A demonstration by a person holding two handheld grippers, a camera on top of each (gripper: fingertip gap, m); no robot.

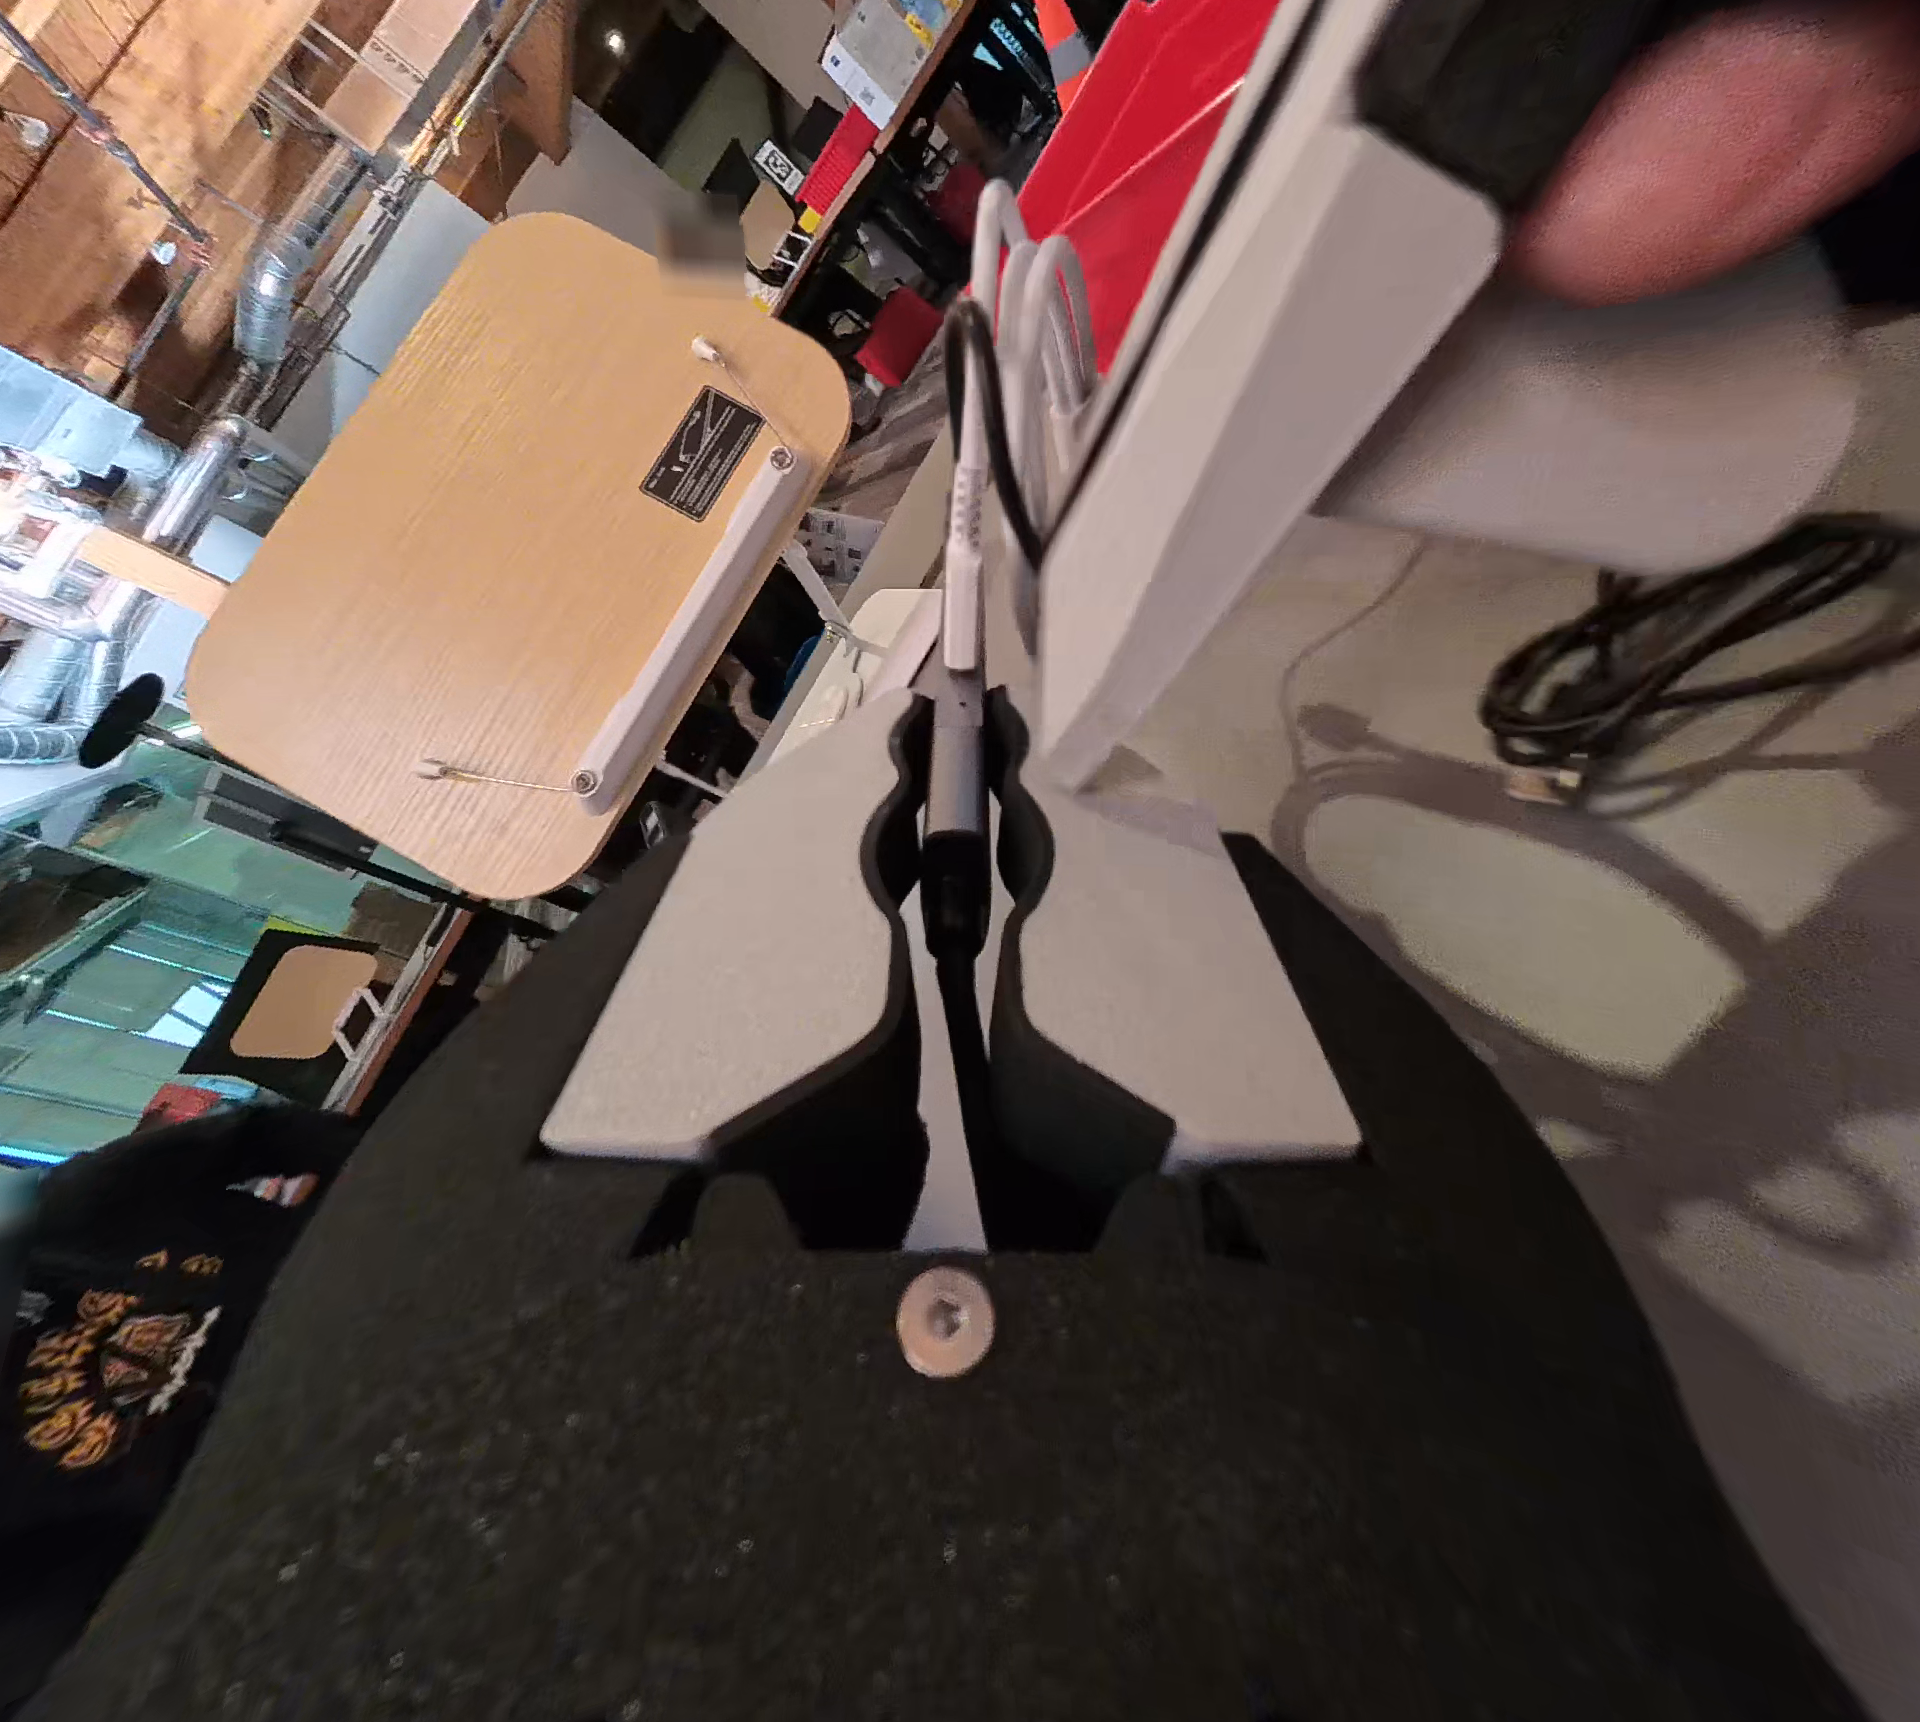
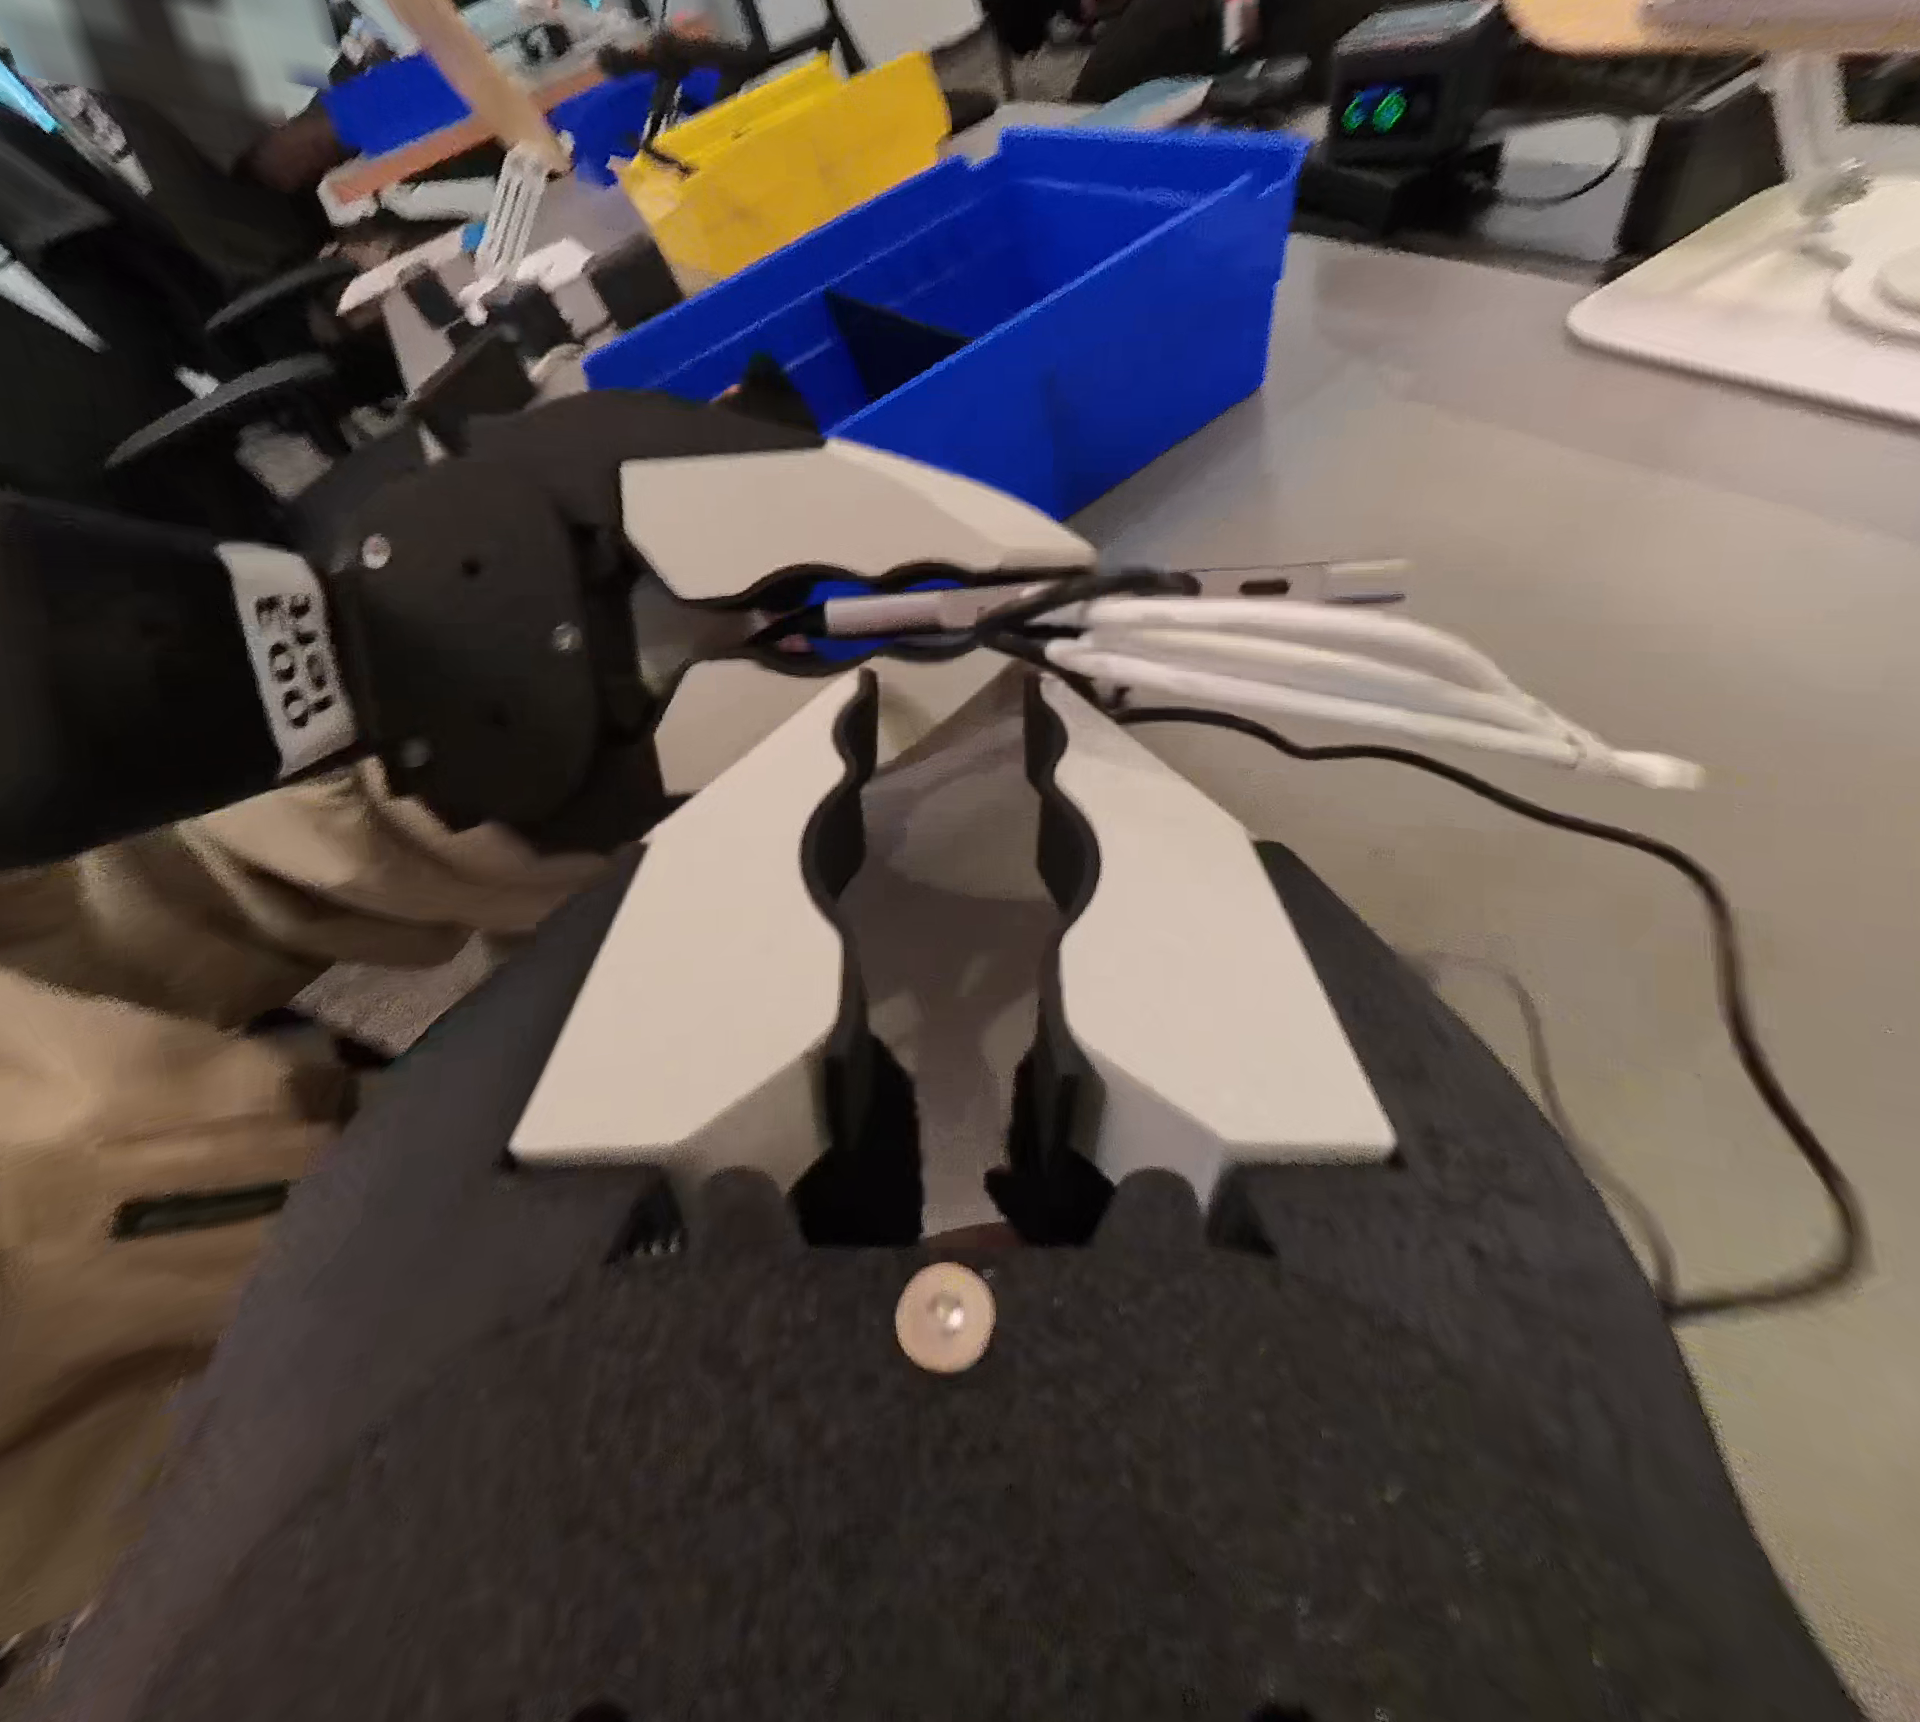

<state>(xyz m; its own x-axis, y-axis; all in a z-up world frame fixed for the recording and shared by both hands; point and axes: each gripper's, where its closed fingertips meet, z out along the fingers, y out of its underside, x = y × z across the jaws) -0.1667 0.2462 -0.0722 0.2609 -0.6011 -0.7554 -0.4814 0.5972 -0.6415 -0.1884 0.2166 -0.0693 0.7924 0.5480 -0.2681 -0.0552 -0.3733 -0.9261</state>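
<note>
My left gripper (image 1: 956,701) is shut on a grey connector (image 1: 954,789) joined to a bundle of white cables (image 1: 1039,342) and a thin black cable. In the right wrist view the left gripper (image 2: 1049,602) comes in from the left and holds the connector (image 2: 894,610) level above the grey table. The white cables (image 2: 1299,664) fan out to the right. The black cable (image 2: 1558,820) trails down onto the table. My right gripper (image 2: 945,696) is open and empty, just below and in front of the held bundle. One grey finger (image 1: 1247,446) of it shows beside the cables.
A blue bin (image 2: 1039,384) with a divider stands behind the grippers, and a yellow bin (image 2: 790,155) stands farther back. A white tray (image 2: 1714,322) is at the right. A coiled black cable (image 1: 1662,644) lies on the table. A tilted wooden board (image 1: 499,550) stands nearby. People sit at the back. Left and right tips are no more than a few centimetres apart.
</note>
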